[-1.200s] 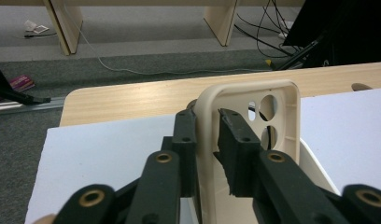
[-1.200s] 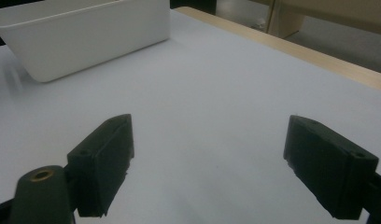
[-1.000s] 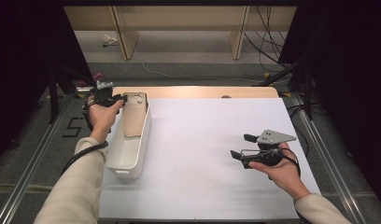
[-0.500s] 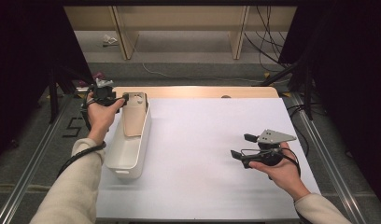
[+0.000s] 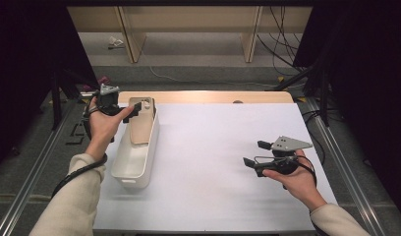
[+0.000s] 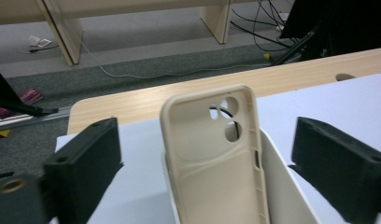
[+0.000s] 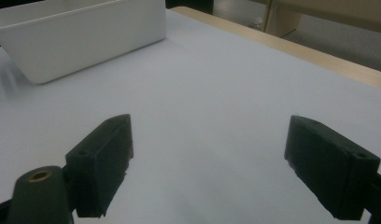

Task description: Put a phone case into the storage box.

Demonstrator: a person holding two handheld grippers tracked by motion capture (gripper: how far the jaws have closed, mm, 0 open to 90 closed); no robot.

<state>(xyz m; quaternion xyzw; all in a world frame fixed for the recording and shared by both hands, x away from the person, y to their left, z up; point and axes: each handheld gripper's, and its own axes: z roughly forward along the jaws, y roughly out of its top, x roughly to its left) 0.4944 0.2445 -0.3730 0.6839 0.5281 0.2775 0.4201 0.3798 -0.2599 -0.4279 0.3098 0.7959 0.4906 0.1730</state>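
A beige phone case (image 5: pixel 139 124) leans upright against the far end of a long white bin (image 5: pixel 121 162) at the table's left. My left gripper (image 5: pixel 134 109) hovers just above that end, held by a hand. In the left gripper view its jaws have just been opening and stand wide on either side of the phone case (image 6: pixel 212 158), with neither pad touching it. The left gripper (image 6: pixel 209 140) points down along the bin's wall (image 6: pixel 282 182). My right gripper (image 5: pixel 252 153) rests low over the white mat at the right, open. Nothing lies between the right gripper (image 7: pixel 209 140) jaws.
A white mat (image 5: pixel 213 196) covers most of the wooden table (image 5: pixel 208 97). The bin (image 7: pixel 86 32) sits far to the left of the right gripper. Beyond the table are wooden furniture legs, cables and a grey floor. Metal rails run along both table sides.
The left gripper's jaws have opened and let go of the phone case, which stays leaning in the bin. The left hand has risen slightly. The right hand has not moved.
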